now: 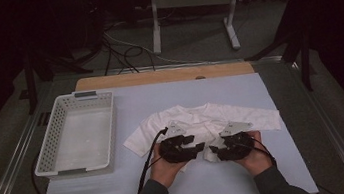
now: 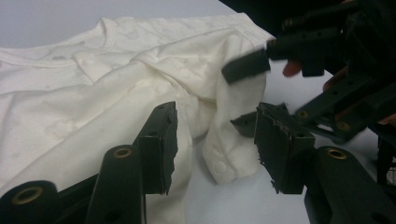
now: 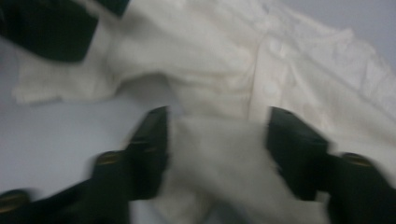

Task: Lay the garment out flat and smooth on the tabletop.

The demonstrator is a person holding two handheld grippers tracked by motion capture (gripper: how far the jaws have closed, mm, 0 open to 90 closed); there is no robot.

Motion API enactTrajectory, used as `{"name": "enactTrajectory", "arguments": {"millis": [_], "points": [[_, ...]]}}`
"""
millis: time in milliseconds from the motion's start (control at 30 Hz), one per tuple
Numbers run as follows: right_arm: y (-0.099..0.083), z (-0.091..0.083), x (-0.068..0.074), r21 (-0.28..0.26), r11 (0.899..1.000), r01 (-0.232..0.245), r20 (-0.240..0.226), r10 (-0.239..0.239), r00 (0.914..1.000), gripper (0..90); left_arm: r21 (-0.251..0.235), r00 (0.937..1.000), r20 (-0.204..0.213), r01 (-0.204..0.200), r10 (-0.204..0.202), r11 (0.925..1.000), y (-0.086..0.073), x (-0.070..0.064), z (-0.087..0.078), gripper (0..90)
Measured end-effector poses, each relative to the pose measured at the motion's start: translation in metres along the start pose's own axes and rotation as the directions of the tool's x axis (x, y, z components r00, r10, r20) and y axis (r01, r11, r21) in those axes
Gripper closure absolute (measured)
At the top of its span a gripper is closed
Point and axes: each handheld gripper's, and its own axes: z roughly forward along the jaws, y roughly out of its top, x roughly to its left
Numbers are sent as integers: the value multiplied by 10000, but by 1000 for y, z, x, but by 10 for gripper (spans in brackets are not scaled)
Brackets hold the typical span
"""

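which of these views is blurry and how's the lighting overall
The right gripper view is the soft one: motion blur smears its jaws and the white garment. The left gripper view is sharp on the garment's snaps and on the left gripper, though the right gripper beyond is slightly smeared. The high view is dim, dark past the table, with no glare.

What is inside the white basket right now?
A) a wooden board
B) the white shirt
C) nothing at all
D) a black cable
C: in the high view the white basket sits on the left of the table with only its bare bottom showing, while the white shirt lies spread out on the table to its right, apart from it.
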Motion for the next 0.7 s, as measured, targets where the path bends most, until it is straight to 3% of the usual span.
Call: {"name": "enactTrajectory", "arguments": {"millis": [33, 67, 100, 133, 167, 200, 567, 600, 633, 700], "points": [[-4, -2, -1, 202, 9996, 203, -88, -201, 9998, 654, 16, 10000, 19, 4, -4, 10000, 0, 0, 1, 492], [-7, -3, -1, 354, 9992, 188, -97, -185, 9998, 714, 52, 10000, 30, 3, -3, 10000, -1, -1, 2, 492], [-7, -3, -1, 354, 9992, 188, -97, -185, 9998, 714, 52, 10000, 30, 3, -3, 10000, -1, -1, 2, 492], [-14, -5, -4, 599, 9981, 124, -160, -115, 9998, 821, 71, 10000, 46, 33, -34, 10000, -1, -2, 4, 492], [-14, -5, -4, 599, 9981, 124, -160, -115, 9998, 821, 71, 10000, 46, 33, -34, 10000, -1, -2, 4, 492], [-19, -7, -6, 714, 9974, 85, -155, -74, 9999, 897, 89, 10000, 51, 18, -18, 10000, -1, -3, 5, 492], [-35, -18, -22, 1019, 9937, -472, 384, 435, 9983, 899, 410, 10000, 60, -57, 54, 9991, -4, -6, 15, 492], [-36, -19, -22, 940, 9937, -613, 379, 579, 9976, 869, 381, 10000, 64, -65, 63, 9993, -4, -6, 15, 492], [-35, -22, -22, 417, 9964, -736, 330, 722, 9968, 674, 340, 10000, 97, -24, 21, 9994, -4, -6, 16, 491], [-29, -24, -20, -144, 9966, -816, 399, 821, 9958, 547, 304, 10000, 97, -17, 14, 9995, -4, -6, 15, 491]]}}
